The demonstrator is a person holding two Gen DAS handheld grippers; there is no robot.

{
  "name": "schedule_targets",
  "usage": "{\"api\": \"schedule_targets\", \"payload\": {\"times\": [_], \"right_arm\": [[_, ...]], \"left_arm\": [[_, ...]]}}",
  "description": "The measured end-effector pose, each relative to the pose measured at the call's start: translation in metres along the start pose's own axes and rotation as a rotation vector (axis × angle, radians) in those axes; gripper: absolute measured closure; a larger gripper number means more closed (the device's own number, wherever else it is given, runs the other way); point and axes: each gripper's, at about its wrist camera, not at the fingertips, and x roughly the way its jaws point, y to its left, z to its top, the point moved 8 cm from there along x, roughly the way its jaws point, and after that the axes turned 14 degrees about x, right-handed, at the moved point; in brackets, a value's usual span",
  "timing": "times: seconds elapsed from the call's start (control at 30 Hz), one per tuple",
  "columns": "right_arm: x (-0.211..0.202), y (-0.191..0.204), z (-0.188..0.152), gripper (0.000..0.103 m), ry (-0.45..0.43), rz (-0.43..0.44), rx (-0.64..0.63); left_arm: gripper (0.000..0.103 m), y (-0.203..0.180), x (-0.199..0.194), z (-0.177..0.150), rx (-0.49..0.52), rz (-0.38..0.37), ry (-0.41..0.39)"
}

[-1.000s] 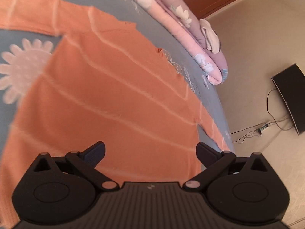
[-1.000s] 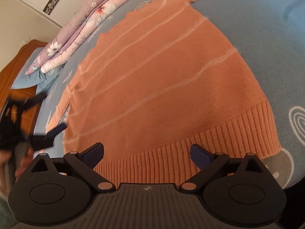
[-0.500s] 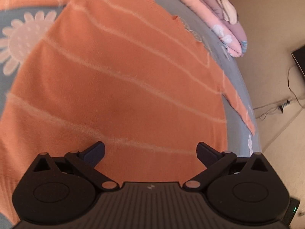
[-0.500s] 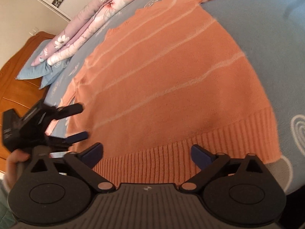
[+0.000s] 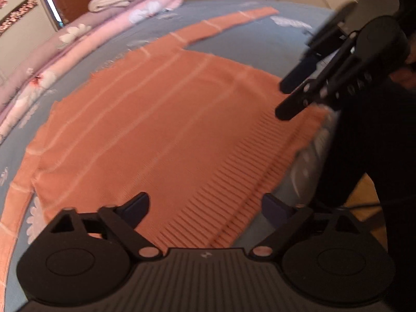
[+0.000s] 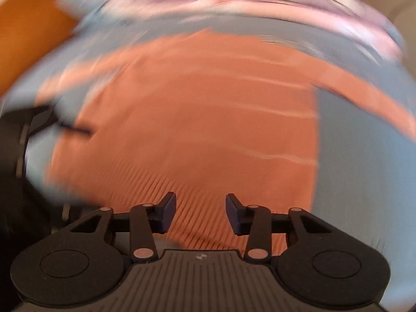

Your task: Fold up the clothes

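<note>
My left gripper (image 5: 205, 208) sits over the ribbed hem (image 5: 234, 182) of the orange sweater (image 5: 156, 119), which lies flat on the blue bedspread (image 5: 234, 10), collar toward 11 o'clock, one sleeve running to 1. Jaws apart but closing, hem between them, pads not pressing yet. My right gripper (image 6: 200, 213) hangs over the hem's other end; its jaws are narrower, also closing, with the rib in the gap and no pinch that I can see. View is v. blurred.

To do this well: bite both hem corners evenly, get both layers, lift together, carry toward the collar w/o dragging.

Vs a sec ago: both sets of jaws were wide apart, and my left was over the sweater's body, not the hem. Both views have rolled round.
</note>
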Motion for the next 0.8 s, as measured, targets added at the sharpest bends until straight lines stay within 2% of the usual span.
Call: {"api": "schedule_targets", "payload": {"times": [0.03,0.07,0.13,0.2,0.27,0.3,0.47,0.7,0.73,0.8], "right_arm": [[0.007,0.012,-0.007,0.071,0.041,-0.006,-0.105],[0.013,0.023,-0.015,0.074,0.083,-0.014,-0.21],[0.023,0.037,-0.02,0.078,0.109,-0.044,-0.356],[0.027,0.042,-0.018,0.079,0.128,-0.012,-0.355],[0.028,0.042,-0.007,0.079,0.1,0.021,-0.293],[0.03,0.042,-0.005,0.079,0.086,0.007,-0.308],[0.043,0.051,-0.01,0.079,0.08,-0.041,-0.466],[0.058,0.074,-0.02,0.079,0.117,-0.027,-0.686],[0.058,0.076,-0.021,0.083,0.12,-0.031,-0.724],[0.056,0.08,-0.019,0.098,0.124,-0.041,-0.772]], "left_arm": [[0.036,-0.002,0.001,-0.005,-0.001,-0.018,0.022],[0.039,-0.002,0.002,-0.01,-0.001,-0.03,0.041],[0.04,0.001,-0.001,-0.015,-0.023,-0.041,0.047],[0.04,0.007,-0.003,-0.02,-0.071,-0.055,0.036],[0.04,0.015,-0.002,-0.021,-0.104,-0.018,0.022],[0.041,0.018,0.0,-0.022,-0.111,0.005,0.022],[0.042,0.026,0.018,-0.026,-0.089,-0.017,0.059],[0.042,0.024,0.022,-0.03,-0.067,-0.072,0.057],[0.042,0.024,0.022,-0.029,-0.065,-0.079,0.053],[0.041,0.022,0.021,-0.026,-0.063,-0.104,0.035]]}}
